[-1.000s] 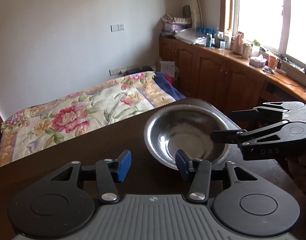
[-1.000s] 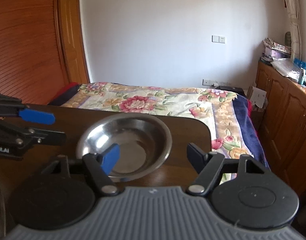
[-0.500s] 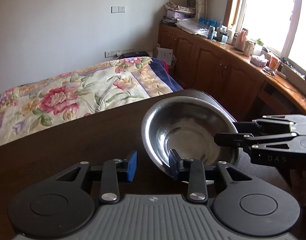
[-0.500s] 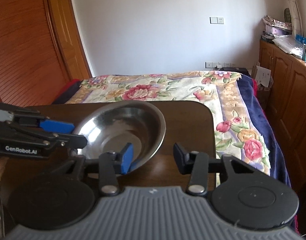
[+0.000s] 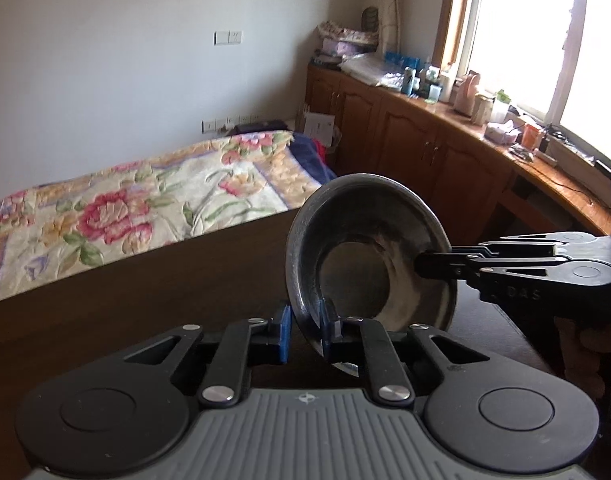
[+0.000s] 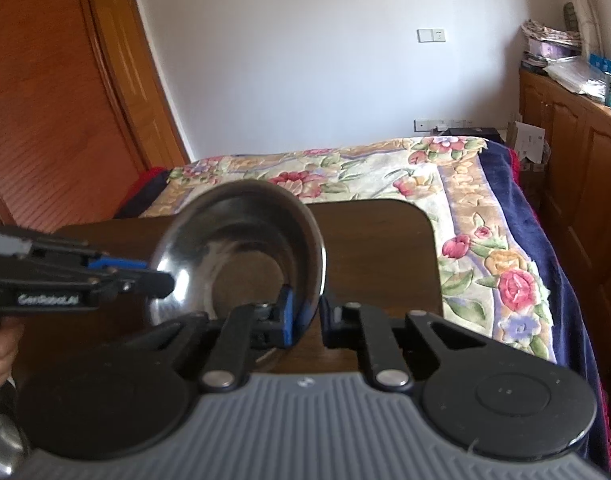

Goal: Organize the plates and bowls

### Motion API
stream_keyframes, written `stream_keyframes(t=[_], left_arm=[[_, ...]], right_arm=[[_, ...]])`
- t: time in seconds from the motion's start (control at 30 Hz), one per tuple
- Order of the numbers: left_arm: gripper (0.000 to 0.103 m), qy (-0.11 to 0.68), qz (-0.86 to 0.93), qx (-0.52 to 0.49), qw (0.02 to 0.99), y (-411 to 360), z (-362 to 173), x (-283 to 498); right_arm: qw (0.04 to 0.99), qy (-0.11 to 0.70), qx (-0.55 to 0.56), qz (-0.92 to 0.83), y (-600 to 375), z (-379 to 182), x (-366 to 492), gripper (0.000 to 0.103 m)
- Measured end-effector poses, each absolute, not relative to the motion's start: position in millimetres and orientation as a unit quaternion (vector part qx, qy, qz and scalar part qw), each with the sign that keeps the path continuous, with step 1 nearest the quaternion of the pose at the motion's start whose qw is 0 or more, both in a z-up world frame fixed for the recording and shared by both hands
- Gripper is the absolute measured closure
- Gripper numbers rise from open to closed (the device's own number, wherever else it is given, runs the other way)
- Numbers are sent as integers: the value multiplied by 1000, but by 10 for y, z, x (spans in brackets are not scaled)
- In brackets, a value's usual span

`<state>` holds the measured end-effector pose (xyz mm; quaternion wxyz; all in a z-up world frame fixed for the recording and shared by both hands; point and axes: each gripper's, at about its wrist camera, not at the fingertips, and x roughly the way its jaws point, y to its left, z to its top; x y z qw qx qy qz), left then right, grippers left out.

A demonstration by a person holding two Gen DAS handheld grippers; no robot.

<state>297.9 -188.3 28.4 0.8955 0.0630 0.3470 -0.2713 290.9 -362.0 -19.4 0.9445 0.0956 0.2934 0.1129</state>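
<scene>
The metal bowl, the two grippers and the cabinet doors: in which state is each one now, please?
Metal bowl: tilted, gripped at its rim on two sides.
Left gripper: just closed, shut on the rim.
Right gripper: just closed, shut on the rim.
Cabinet doors: closed.

Daylight from overexposed window; dim foreground; fisheye bending; slight blur.
</scene>
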Motion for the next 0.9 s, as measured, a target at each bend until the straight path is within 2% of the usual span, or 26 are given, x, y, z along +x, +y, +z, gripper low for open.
stream_keyframes(t=[0.9], left_arm=[[63, 254, -281, 59, 924, -1495, 834, 1969]], right_arm=[[969, 216, 58, 103, -3472, 344, 2190, 90]])
